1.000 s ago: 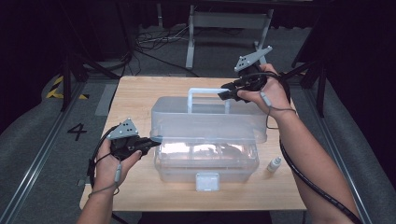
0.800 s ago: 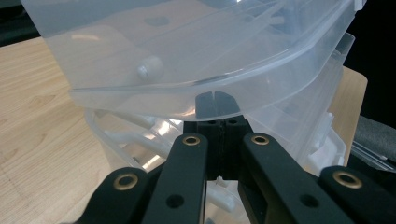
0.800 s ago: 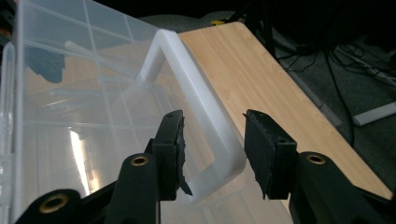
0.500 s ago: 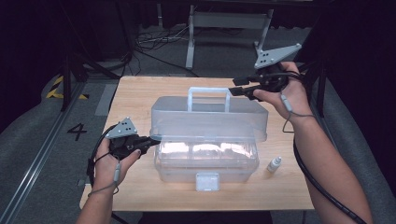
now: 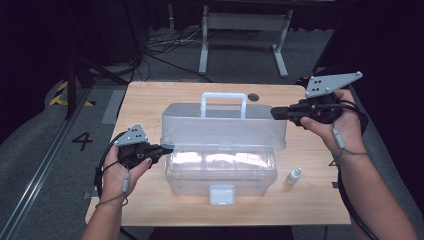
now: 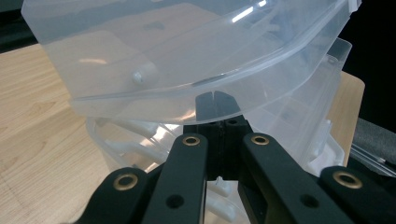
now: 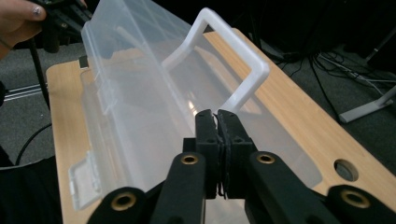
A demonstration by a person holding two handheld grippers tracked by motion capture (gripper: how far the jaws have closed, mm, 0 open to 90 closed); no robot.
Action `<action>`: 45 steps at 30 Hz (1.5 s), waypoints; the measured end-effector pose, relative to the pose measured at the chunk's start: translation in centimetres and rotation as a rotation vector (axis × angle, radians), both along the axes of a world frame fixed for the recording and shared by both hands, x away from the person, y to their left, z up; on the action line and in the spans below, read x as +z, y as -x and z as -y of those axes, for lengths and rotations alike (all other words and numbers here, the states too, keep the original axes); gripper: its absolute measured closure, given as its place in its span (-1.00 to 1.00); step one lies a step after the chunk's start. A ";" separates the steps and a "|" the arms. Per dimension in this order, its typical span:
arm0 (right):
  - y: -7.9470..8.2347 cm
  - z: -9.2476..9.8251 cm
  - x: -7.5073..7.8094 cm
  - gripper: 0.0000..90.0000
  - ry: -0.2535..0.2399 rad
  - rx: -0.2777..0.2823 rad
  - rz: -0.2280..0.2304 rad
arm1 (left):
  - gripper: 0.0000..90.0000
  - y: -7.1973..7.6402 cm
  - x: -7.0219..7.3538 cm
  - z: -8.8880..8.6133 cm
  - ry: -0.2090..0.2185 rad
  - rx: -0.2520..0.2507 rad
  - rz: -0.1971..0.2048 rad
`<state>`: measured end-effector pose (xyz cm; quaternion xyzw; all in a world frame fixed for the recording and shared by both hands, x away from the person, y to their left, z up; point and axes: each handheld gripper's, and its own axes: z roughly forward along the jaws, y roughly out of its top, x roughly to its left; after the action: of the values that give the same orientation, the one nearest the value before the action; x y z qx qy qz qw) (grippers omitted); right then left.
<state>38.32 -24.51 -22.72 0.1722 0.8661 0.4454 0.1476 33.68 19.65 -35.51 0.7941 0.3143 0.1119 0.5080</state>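
Clear plastic toolbox with white carry handle [image 5: 222, 145] at centre of light wooden surface [image 5: 150, 105], lid raised, left hand-held gripper [image 5: 167, 148] clenched at the lid's left edge, right hand-held gripper [image 5: 274, 113] just closed, empty, beside the lid's right end, small white dropper bottle [image 5: 294, 176] near the box.

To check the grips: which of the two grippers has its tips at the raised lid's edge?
The left gripper; the right gripper is off the box's right end.
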 end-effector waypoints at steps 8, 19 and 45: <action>2.5 2.4 -2.0 1.00 -0.038 -0.031 -0.022 | 1.00 0.0 0.0 0.1 -0.001 0.003 0.001; 5.1 4.5 -5.9 1.00 -0.079 -0.056 -0.065 | 1.00 0.1 0.1 0.2 -0.007 0.013 0.002; 4.9 3.6 -11.7 1.00 -0.199 -0.119 -0.057 | 1.00 0.2 0.4 0.6 -0.002 0.022 0.026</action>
<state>33.41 -28.11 -34.41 0.2497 0.8098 0.5144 0.1314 33.52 19.06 -35.12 0.7895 0.3165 0.1279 0.5101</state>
